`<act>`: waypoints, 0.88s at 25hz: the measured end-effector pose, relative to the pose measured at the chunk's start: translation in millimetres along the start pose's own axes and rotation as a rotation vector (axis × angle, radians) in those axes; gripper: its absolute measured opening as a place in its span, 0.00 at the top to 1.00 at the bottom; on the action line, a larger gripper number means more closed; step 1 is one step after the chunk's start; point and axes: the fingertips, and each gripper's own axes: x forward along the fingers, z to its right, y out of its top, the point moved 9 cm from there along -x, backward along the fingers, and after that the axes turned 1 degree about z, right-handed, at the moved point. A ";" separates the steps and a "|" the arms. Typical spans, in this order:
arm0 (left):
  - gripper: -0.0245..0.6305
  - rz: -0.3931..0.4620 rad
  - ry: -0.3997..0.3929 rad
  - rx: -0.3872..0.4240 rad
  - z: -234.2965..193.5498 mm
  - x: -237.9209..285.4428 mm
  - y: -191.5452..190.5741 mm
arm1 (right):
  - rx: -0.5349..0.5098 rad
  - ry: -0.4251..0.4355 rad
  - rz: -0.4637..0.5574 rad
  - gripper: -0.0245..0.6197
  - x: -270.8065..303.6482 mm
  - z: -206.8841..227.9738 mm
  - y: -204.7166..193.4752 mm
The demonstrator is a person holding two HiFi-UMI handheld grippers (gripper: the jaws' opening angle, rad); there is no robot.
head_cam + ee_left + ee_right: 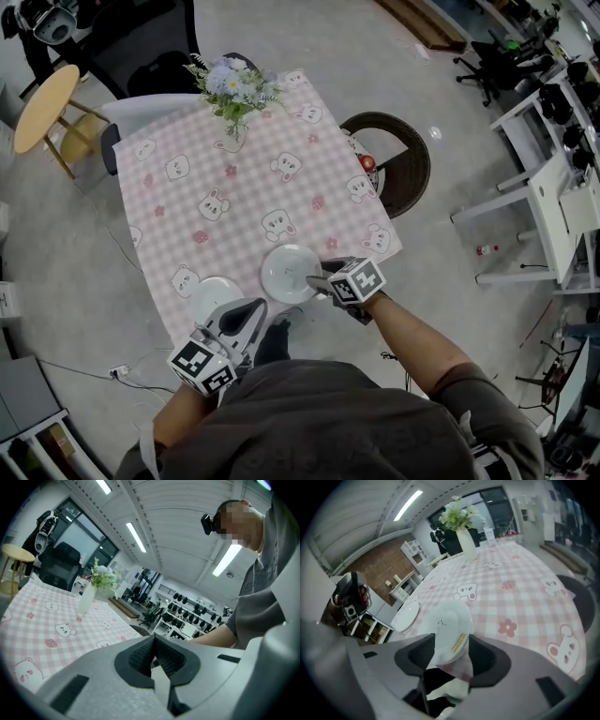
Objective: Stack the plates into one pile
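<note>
Right gripper view shows my right gripper [452, 654] spread wide around the rim of one plate [446, 620], pressing nothing (my left gripper [153, 657] is closed, empty). It sits near the table [525, 597] edge; a nudge might knock it off.

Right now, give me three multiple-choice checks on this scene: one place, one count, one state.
1. Where does the white vase of flowers stand?
A. far end of the pink checked tablecloth
B. near edge
C. on the floor

2. How many round white plates lie on the cloth?
A. one
B. two
C. four

3. The jaws of the right claw are:
A. together, empty
B. apart, with a plate's rim between them
C. out of view

Answers:
1 A, the head view shows it farthest from the person.
2 B, a second plate lies left of the first.
3 B, the right gripper view shows the gap.
</note>
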 end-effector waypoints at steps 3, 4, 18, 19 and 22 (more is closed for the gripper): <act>0.96 -0.015 -0.016 0.009 8.6 4.7 -0.6 | -0.097 -0.034 0.003 0.59 -6.0 -8.3 -4.4; 0.96 -0.016 -0.021 0.014 12.3 5.6 -0.9 | -0.118 -0.048 0.011 0.59 -10.0 -9.7 -6.9; 0.96 -0.108 -0.239 0.056 70.4 58.8 16.8 | 0.000 -0.203 0.529 0.80 -169.2 -9.3 -53.0; 0.96 -0.122 -0.275 0.064 72.3 64.9 17.8 | 0.019 -0.239 0.577 0.85 -183.2 -11.0 -60.6; 0.96 -0.167 -0.383 0.095 83.9 80.4 19.3 | 0.069 -0.367 0.718 0.97 -225.6 -22.8 -85.7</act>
